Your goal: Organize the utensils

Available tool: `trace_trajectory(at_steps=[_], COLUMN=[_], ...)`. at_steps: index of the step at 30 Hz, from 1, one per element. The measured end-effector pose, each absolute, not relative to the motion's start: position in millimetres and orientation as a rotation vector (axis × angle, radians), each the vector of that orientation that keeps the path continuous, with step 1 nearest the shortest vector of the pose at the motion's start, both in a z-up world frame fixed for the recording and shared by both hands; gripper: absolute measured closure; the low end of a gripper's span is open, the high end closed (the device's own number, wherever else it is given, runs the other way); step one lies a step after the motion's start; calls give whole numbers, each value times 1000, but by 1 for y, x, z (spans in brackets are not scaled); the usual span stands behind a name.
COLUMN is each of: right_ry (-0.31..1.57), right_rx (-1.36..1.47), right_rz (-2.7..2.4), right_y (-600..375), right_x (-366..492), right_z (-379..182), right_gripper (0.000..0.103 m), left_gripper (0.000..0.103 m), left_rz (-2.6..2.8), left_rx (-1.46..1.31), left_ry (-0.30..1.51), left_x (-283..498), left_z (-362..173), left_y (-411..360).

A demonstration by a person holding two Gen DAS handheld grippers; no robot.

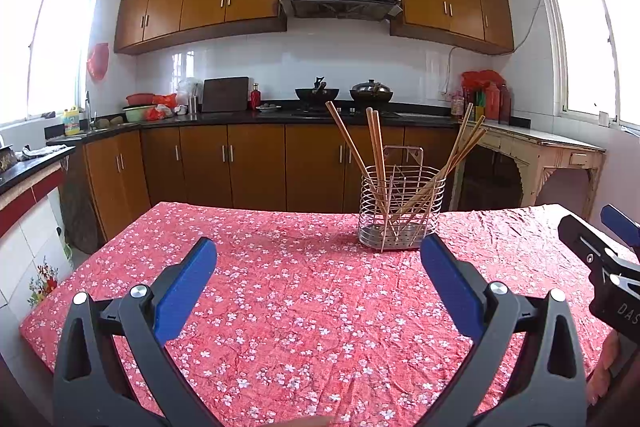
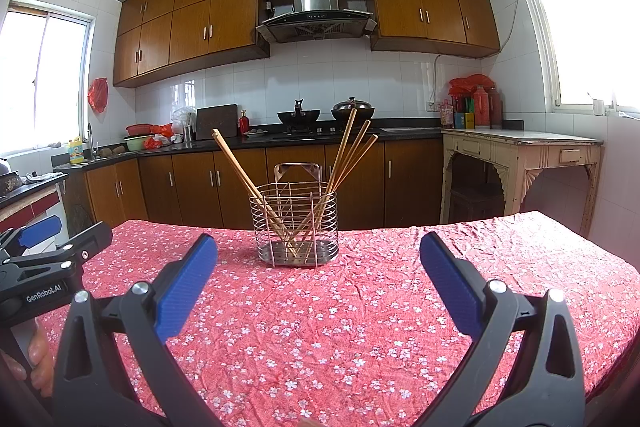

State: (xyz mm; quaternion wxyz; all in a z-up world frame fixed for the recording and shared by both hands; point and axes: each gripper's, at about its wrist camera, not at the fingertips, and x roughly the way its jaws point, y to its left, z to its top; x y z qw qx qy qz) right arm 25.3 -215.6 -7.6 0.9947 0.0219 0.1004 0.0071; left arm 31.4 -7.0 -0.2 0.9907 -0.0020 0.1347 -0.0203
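my left claw (image 1: 318, 265) spread wide, empty | my right claw (image 2: 318, 263) spread wide, empty | wire utensil holder (image 2: 296, 223) upright on floral table (image 2: 320, 327), ahead of both claws, apart | chopsticks (image 2: 348, 155) stand inside, leaning outward left and right | lower ends blurred behind wires

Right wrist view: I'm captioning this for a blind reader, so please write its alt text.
A wire utensil holder holding wooden chopsticks stands on a red floral tablecloth, beyond the open, empty right gripper. The left gripper shows at the left edge; kitchen cabinets lie behind.
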Motion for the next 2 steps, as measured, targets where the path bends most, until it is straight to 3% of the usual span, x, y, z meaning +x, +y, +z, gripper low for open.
trace_trajectory(at_steps=[2], right_ry=[201], right_rx=[43], right_rz=[14], right_y=[-215], right_x=[25], right_z=[-8], right_gripper=[4], left_gripper=[2], left_rz=[-43], left_rx=[-6], left_ry=[273], left_x=[32], left_z=[0], left_y=[-7])
